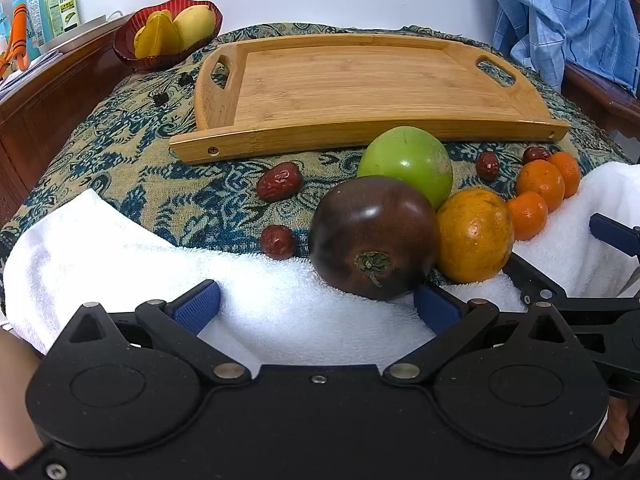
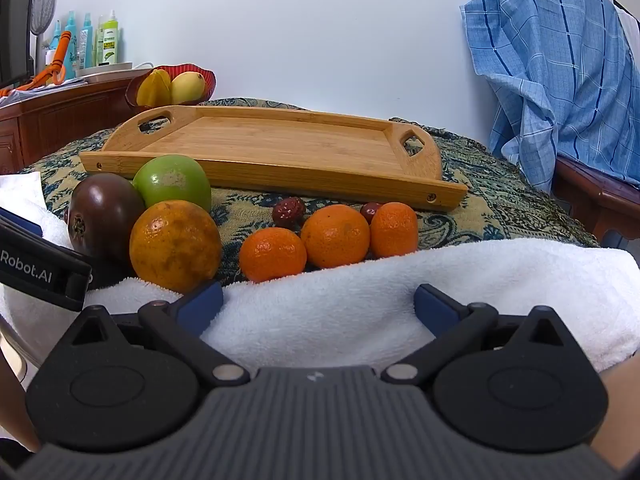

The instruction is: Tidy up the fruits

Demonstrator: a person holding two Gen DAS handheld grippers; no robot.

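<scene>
A plain white wall backed a table draped in a blue-and-tan patterned cloth (image 1: 120, 168), with a white towel (image 1: 120, 264) lying along its near edge. A bamboo tray (image 1: 360, 80) with cut-out handles sat toward the far edge, nothing in it. At the far left corner stood a red glass bowl (image 1: 132, 54) of yellow fruit (a starfruit and what looked like a mango). A blue checked cloth (image 2: 560, 72) hung at the right, beyond the table.

The fruits lay between the tray and the towel. A dark purple fruit (image 1: 372, 236) rested partly on the towel, stem end toward the left wrist camera; a green fruit (image 1: 406, 164) sat just behind it, a large orange (image 1: 474, 236) touching its right side. Three small mandarins (image 2: 336, 236) stood in a row at the towel's edge toward the right. Red dates (image 1: 280, 182) were scattered on the cloth, two left of the purple fruit and two behind the mandarins.

Left gripper (image 1: 316, 308): jaws spread wide, nothing held, its right pad just beside the purple fruit (contact not certain). Right gripper (image 2: 318, 304): jaws likewise wide apart, over the towel, nothing between them.
</scene>
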